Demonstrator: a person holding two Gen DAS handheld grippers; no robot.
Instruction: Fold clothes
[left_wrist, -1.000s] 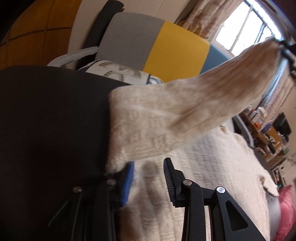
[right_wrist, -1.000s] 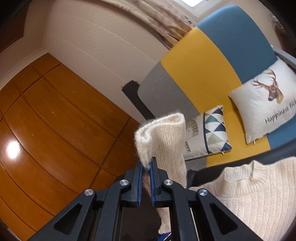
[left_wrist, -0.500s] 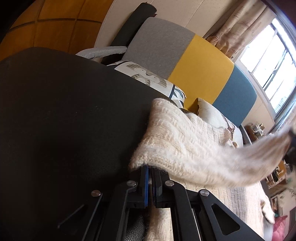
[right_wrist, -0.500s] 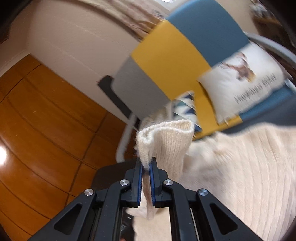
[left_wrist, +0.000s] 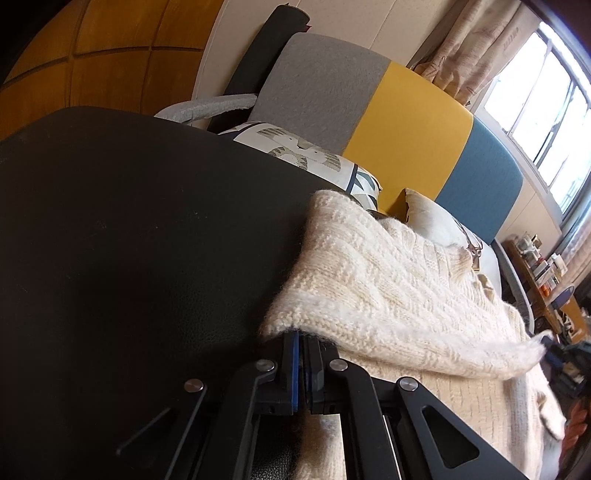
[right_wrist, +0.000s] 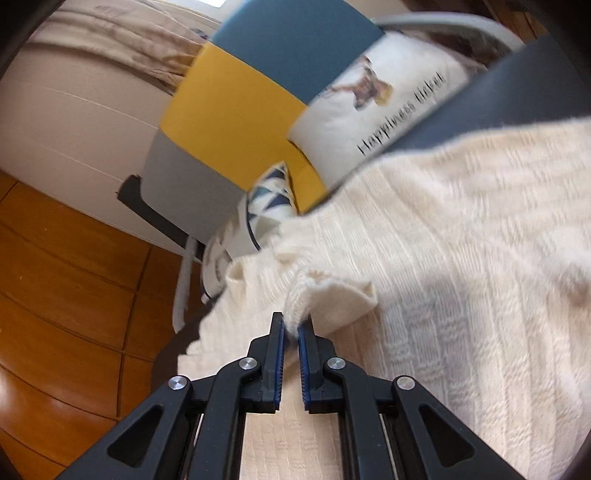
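Only the left view shows the black table (left_wrist: 122, 240) where the cream sweater (left_wrist: 388, 295) lies; the left gripper (left_wrist: 303, 341) pinches its sleeve fold at the sweater's left edge. In the right view, the right gripper (right_wrist: 290, 325) pinches the sleeve cuff (right_wrist: 328, 299) over the sweater's body, below the deer pillow (right_wrist: 373, 110).

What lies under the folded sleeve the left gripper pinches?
The sleeve lies across the sweater body, on the black table. Whatever is beneath the body stays covered.

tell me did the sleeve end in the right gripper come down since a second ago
Yes. The sleeve end in the right gripper has dropped from up against the wall and sofa back to low over the sweater body.
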